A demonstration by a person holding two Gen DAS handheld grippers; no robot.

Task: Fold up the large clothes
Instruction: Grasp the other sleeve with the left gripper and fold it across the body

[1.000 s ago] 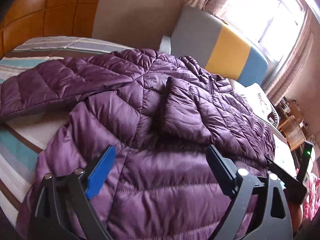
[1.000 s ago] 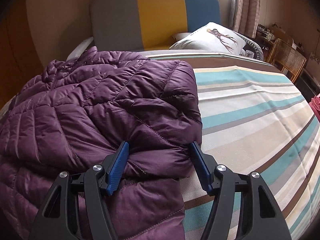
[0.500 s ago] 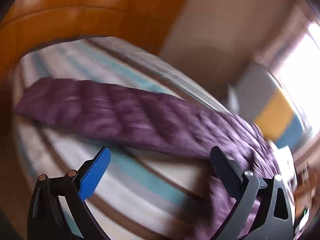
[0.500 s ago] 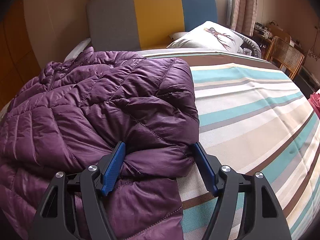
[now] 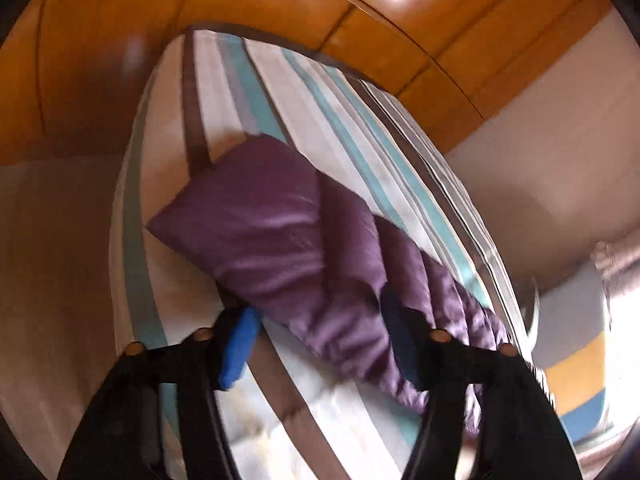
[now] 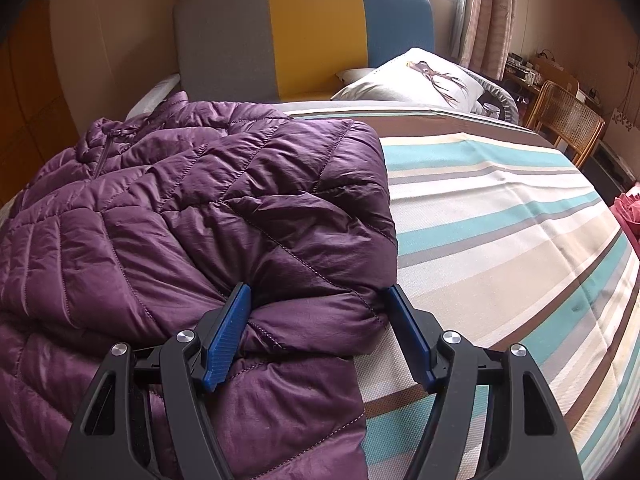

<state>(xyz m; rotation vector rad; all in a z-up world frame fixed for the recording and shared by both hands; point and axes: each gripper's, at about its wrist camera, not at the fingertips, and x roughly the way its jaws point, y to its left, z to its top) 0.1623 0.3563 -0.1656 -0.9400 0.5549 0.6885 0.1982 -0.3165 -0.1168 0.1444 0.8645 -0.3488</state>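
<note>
Purple jacket on the striped bed
Left claw open around the sleeve; right claw open, straddling a folded jacket edge.

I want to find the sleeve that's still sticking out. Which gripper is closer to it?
Left. The left gripper has its fingers either side of the outstretched sleeve. The right gripper is at the folded edge of the jacket body, and that sleeve is out of its view.
</note>
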